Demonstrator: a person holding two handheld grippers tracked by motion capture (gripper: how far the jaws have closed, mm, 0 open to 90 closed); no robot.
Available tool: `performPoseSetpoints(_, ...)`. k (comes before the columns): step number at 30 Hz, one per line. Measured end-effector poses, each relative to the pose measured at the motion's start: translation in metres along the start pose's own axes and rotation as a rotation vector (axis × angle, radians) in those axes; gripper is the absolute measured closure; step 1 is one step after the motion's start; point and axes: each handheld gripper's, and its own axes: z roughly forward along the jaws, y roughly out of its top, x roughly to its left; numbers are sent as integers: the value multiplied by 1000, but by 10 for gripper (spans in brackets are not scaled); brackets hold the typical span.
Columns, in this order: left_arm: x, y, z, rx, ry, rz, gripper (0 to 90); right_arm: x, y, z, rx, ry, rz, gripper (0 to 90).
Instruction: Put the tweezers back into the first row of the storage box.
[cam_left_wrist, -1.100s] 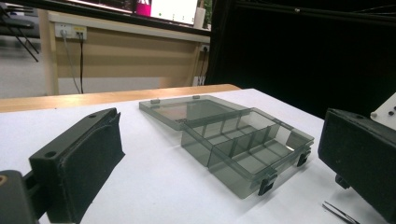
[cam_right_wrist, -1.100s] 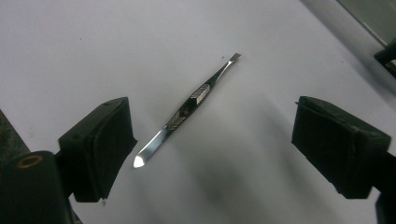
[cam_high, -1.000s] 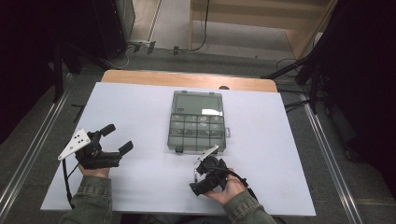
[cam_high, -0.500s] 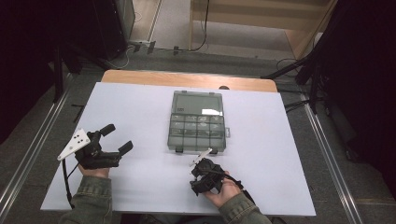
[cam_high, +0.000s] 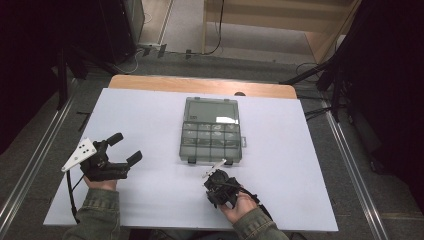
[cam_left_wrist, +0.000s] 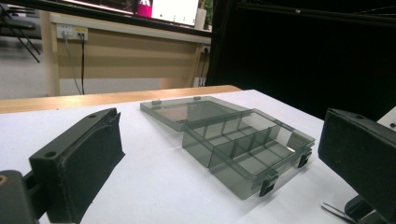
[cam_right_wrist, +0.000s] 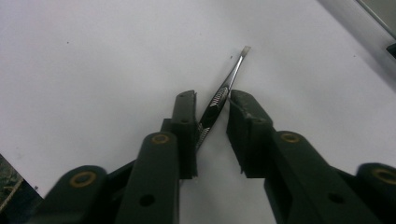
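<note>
— Right gripper view first: what sits between the jaws?

— One pair of slim silver metal tweezers (cam_right_wrist: 223, 93), lying aslant across the gap. The right gripper (cam_right_wrist: 212, 109) has its jaws narrow around the ribbed grip; the right pad touches the tweezers, and by the left pad I cannot tell whether there is contact. The flat tip points away over the white table top (cam_right_wrist: 93, 56).

— And from the high view?

— The right gripper (cam_high: 216, 181) lies at the near middle of the white table top (cam_high: 145, 120), in the person's right hand (cam_high: 239, 202). The tweezers (cam_high: 214, 167) stick out of it toward the box, their tip just short of its near edge.

— Which box?

— One smoky-grey clear plastic compartment box (cam_high: 210, 131), open, in the middle of the table; its lid lies flat on the far side. In the left gripper view the compartment box (cam_left_wrist: 233, 140) shows two black latches on its near wall. I cannot count its compartments surely.

— The other gripper?

— The left gripper (cam_high: 120, 150) is well apart to the left, in the person's left hand (cam_high: 100, 180), jaws spread wide with nothing between them. Its own view confirms it: the left gripper (cam_left_wrist: 219, 154) frames the box between far-apart pads.

— Anything around?

— A wooden strip (cam_high: 200, 86) along the far table edge, and cables (cam_high: 150, 50) on the floor beyond. Nothing lies between either gripper and the box.
</note>
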Motion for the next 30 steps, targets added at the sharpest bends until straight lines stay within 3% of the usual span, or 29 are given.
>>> performPoseSetpoints(3, 0, 0, 0, 0, -2, -1, 0, -1, 0, 0, 10, 5, -11, 840)
performPoseSetpoints(8, 0, 0, 1, 0, -4, 1, 0, -1, 1, 0, 16, 12, -17, 849)
performPoseSetpoints(15, 0, 0, 0, -1, -2, -2, 0, -1, 1, -1, 23, 8, -61, 851)
performPoseSetpoints(19, 0, 0, 0, 1, -1, 0, 0, 0, 1, -1, 16, -12, -78, 852)
performPoseSetpoints(30, 0, 0, 0, 1, -1, 5, 0, -11, 6, -17, -19, -31, -69, 853)
